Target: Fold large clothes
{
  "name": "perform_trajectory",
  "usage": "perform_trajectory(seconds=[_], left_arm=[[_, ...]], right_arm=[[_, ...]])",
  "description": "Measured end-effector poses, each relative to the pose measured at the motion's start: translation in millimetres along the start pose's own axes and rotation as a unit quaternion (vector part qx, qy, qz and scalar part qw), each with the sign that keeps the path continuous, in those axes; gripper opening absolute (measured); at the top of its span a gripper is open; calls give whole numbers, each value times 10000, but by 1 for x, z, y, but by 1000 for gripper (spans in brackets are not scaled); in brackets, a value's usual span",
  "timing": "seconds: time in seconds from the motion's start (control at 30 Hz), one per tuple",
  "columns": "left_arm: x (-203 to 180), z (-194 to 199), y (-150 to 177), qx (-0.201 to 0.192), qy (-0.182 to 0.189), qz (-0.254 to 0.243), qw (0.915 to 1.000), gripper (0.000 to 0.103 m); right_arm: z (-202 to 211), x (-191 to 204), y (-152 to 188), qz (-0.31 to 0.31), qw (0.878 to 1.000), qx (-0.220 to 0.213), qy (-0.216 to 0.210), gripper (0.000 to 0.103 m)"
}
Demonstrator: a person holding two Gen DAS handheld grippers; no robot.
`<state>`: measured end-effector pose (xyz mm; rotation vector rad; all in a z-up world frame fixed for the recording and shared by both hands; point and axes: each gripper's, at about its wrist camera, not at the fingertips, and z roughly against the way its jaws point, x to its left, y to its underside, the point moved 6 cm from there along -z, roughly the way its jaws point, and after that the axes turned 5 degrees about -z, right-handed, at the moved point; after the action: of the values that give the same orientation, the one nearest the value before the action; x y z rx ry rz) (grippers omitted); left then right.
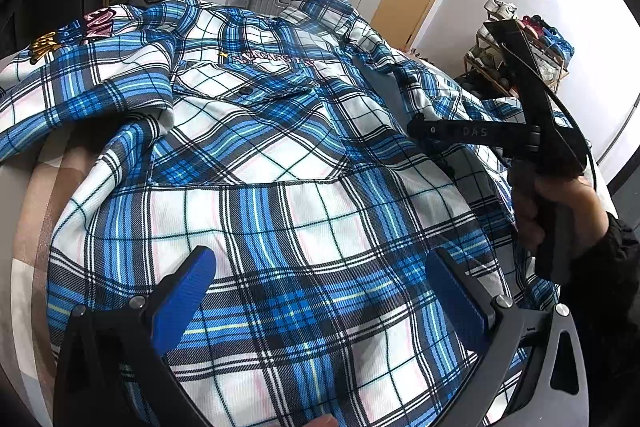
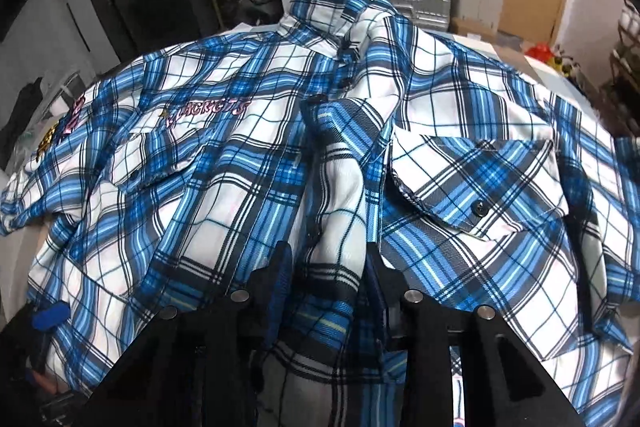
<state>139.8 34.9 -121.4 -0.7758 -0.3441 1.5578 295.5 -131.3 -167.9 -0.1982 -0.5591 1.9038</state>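
A large blue-and-white plaid shirt (image 1: 280, 147) lies spread front-up over a bed (image 1: 36, 195), its collar toward the far side of the room and its lower hem nearest the cameras.

The left gripper (image 1: 320, 287) hangs low over the bottom part of the shirt. Its two blue pads (image 1: 184, 295) stand wide apart, one on each side of a broad patch of flat cloth, and nothing is pinched between them; whether the tips touch the fabric cannot be told.

The right gripper (image 2: 326, 267) sits at the shirt's front opening, between the two chest pockets. In the right wrist view a raised fold of the placket runs down between its dark fingers (image 2: 280, 267), which stand narrowly apart and close against the cloth on both sides. Whether they actually clamp the fold is not clear, since the fingertips are half buried in the fabric. From the left wrist view the same gripper appears at the right, held in a hand (image 1: 556, 207) with a dark sleeve (image 1: 608, 267), its finger lying low against the shirt's middle.
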Motion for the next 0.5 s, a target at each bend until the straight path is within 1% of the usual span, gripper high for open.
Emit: perform_trajectory(seconds=[0.03, 0.07, 0.13, 0.17, 0.23, 0.27, 0.33, 0.43, 0.47, 0.5], left_arm=[[0, 0, 0, -2, 1, 1, 10000, 102], [0, 0, 0, -3, 3, 2, 10000, 102], [0, 0, 0, -5, 6, 4, 10000, 102], [0, 0, 0, -6, 8, 6, 10000, 102], [0, 0, 0, -6, 8, 5, 10000, 102], [0, 0, 0, -8, 10, 6, 10000, 102], [0, 1, 0, -16, 28, 20, 10000, 102], [1, 2, 0, -39, 84, 60, 9999, 102], [1, 2, 0, -48, 98, 69, 9999, 102], [2, 2, 0, -48, 108, 75, 9999, 102]], right_arm=[[2, 0, 0, -17, 10000, 7, 8, 35], [8, 0, -1, -59, 9999, -90, 4, 35], [26, 1, -5, -31, 9991, -412, -23, 37], [38, 5, -7, 6, 9976, -666, -211, 37], [47, 15, -6, 166, 9952, -795, -552, 37], [44, 19, -5, 252, 9951, -693, -665, 36], [27, 18, -3, 220, 9964, -395, -712, 33], [2, 4, 2, -131, 9992, -82, -382, 29], [-1, 0, 2, -249, 9990, -67, -364, 27], [2, -2, 1, -299, 9988, -146, -347, 27]])
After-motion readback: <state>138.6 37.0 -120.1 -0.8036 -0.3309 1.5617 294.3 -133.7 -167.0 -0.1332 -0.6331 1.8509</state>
